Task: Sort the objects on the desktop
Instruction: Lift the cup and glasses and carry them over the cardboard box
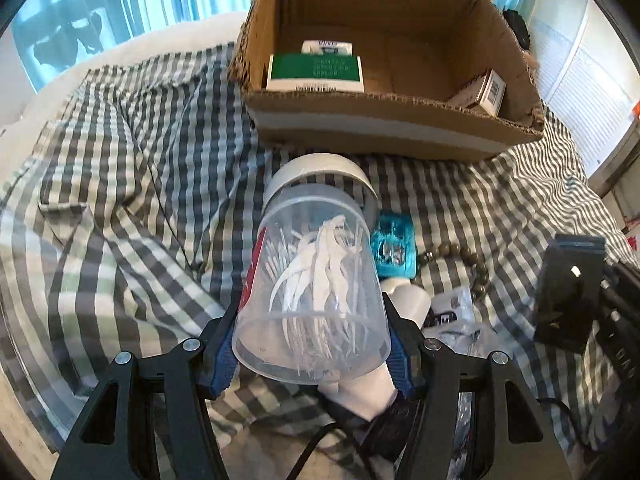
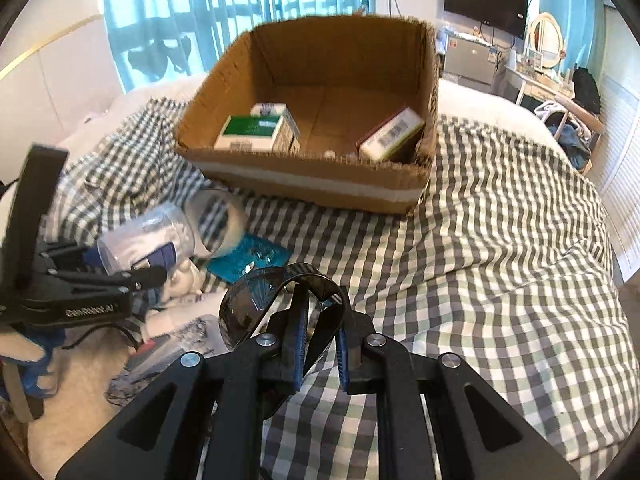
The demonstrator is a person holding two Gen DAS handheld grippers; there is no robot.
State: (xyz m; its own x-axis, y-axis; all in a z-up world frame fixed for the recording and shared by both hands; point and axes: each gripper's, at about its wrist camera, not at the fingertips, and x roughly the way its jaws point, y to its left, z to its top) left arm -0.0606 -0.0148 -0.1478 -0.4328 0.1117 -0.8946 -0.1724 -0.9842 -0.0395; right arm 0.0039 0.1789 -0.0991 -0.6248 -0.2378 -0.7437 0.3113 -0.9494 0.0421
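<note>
Nearest in the left wrist view, bottom centre: the left gripper (image 1: 312, 344) is clenched on a clear plastic jar (image 1: 316, 280) w/ a grey lid (image 1: 320, 178). Its blue pads press both sides of the jar, which tilts w/ the lid pointing away, toward the box. Inside the jar are white floss picks (image 1: 320, 272).

In the right wrist view, bottom centre, the right gripper (image 2: 320, 356) is nearly closed, grasping dark sunglasses (image 2: 248, 312) by the frame; the lens hangs to the left of the fingers.

Surface: a bed covered w/ a grey-white-green checked cloth (image 2: 500, 264), wrinkled. On it, centre-right in the left view, lie a teal blister pack (image 1: 392, 244), a string of brown beads (image 1: 460, 256) and a white bottle (image 1: 412, 300), near each other.

Room: blue curtains (image 2: 240, 0) at the upper left of the right view, a dark wall screen (image 2: 486, 2) and a round mirror (image 2: 546, 40) at the upper right.

Container: an open cardboard box (image 2: 312, 184) stands on the cloth, upper centre in both views. Inside, at the left, a green-and-white carton (image 2: 252, 132) w/ a smaller white box (image 2: 270, 110) behind it; at the right, a white box w/ barcode (image 2: 392, 134), leaning on the wall.
</note>
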